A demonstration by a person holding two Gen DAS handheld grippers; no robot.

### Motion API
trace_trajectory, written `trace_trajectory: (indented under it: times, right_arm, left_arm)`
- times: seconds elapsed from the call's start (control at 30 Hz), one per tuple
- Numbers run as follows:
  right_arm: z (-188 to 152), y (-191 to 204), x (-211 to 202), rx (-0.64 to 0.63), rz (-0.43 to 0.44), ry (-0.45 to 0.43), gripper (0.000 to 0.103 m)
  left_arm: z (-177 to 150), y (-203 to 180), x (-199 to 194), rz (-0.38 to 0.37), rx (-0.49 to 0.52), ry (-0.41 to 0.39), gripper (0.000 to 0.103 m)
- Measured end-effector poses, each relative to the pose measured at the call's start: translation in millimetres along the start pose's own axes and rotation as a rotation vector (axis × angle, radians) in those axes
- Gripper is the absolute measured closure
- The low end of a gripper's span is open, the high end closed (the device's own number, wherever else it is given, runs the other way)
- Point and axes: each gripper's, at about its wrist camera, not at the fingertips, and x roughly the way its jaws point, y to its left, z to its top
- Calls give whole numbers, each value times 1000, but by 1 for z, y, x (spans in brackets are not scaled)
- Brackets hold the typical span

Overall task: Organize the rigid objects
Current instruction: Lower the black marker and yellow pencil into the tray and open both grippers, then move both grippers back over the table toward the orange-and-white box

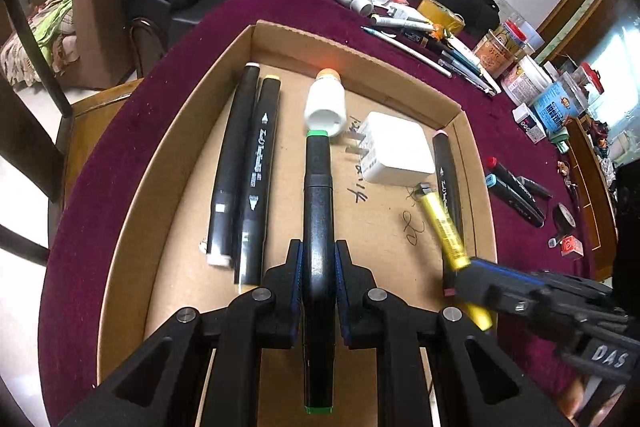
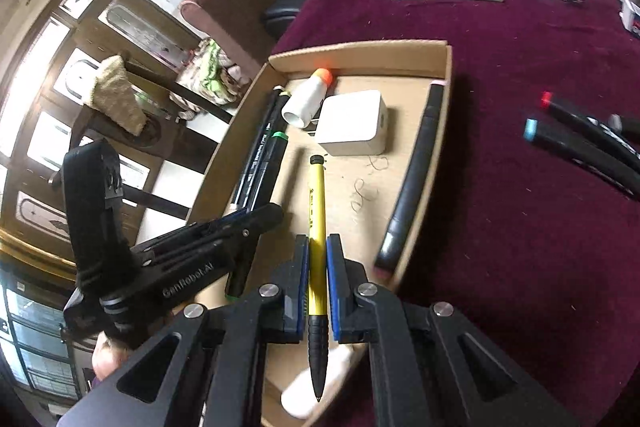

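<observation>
Sorting well under way, by my read — cardboard tray (image 1: 256, 39) on the maroon cloth (image 1: 200, 27) already holds two black markers (image 1: 244, 171) lying side by side at its left, a white bottle (image 1: 325, 103) with an orange cap lying on its side, a white charger (image 1: 396, 147) with prongs out, and one more black marker (image 1: 450, 179), pink-capped, along the right wall. Left gripper (image 1: 319, 267) clenched on a black marker with green caps (image 1: 318, 195), held lengthwise over the tray floor, its far cap near the bottle's base; not yet set down. Right gripper (image 2: 318, 279) clamped on a yellow pen (image 2: 317, 207) with a black ribbed grip, also over the tray, between the charger and the near edge. Left to do, as far as visible: red- and blue-capped markers (image 2: 576, 135) lie loose on the cloth right of the tray, and a jumble of pens, tubes and a tape roll (image 1: 440, 13) sits well apart at the table's far side, beside jars and boxes. Materials — tray is plain brown corrugated board with low walls and pen scribbles on the floor; cloth looks velvety, matte; markers are glossy, hard plastic, flattish barrels with white print; charger a smooth rounded block; bottle a smooth cylinder; pen slim, shiny yellow barrel. All should handle as rigid, though the glossy barrels could roll or slip
</observation>
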Motion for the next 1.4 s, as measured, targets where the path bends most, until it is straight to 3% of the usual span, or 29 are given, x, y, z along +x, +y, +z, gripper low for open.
trace_trajectory:
  times: [0.2, 0.27, 0.33, 0.4, 0.6, 0.73, 0.83, 0.97, 1.17, 1.4]
  right_arm:
    - [6, 8, 22, -32, -46, 17, 95]
    - [7, 10, 27, -40, -61, 17, 95]
    - [10, 11, 31, -42, -70, 19, 95]
    - [11, 12, 34, -49, -87, 12, 95]
    - [12, 16, 34, -67, -100, -22, 91]
    - [3, 24, 6, -113, -95, -94, 60]
    - [-9, 23, -31, -155, -111, -187, 48]
    - [-38, 11, -81, -185, -211, -340, 28]
    - [-88, -38, -128, -175, -434, -451, 27]
    - [-131, -93, -176, -64, -577, -536, 27]
  left_arm:
    - [-1, 11, -4, -51, -19, -6, 83]
    - [-3, 12, -12, -62, -14, -25, 70]
    - [-6, 12, -22, -65, -18, -52, 45]
    - [-10, 13, -36, -73, -26, -95, 40]
    - [-25, 10, -67, -64, -49, -171, 35]
    - [-38, 1, -81, -39, -47, -204, 35]
    - [-51, -18, -94, -13, -17, -249, 35]
    - [-69, -45, -108, -47, -2, -284, 32]
    - [-91, -106, -113, -115, 85, -252, 29]
    - [-118, -176, -116, -161, 216, -240, 28]
